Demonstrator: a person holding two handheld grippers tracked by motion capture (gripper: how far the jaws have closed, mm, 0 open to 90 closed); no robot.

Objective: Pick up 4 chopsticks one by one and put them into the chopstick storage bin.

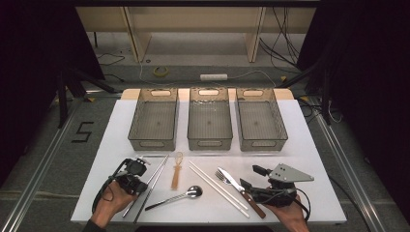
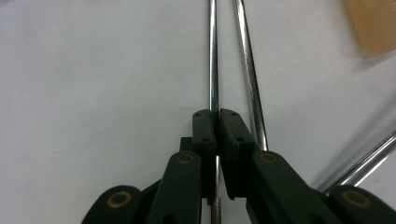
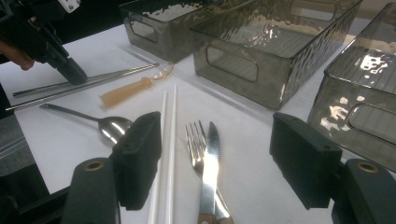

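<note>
Bins (image 1: 153,126): three; metal chopsticks (image 1: 153,180): two.

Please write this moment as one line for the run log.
left tongs: shut on one metal chopstick | second metal chopstick: beside, free | right tongs: open above fork and knife | three bins: nothing inside

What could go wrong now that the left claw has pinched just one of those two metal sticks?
The left gripper is shut on one metal chopstick at a thin, smooth spot, so it might slip or swing when lifted. Its twin, the second metal chopstick, lies right against the jaw and could get dragged or rolled. The spoon lies close by and might be knocked.
</note>
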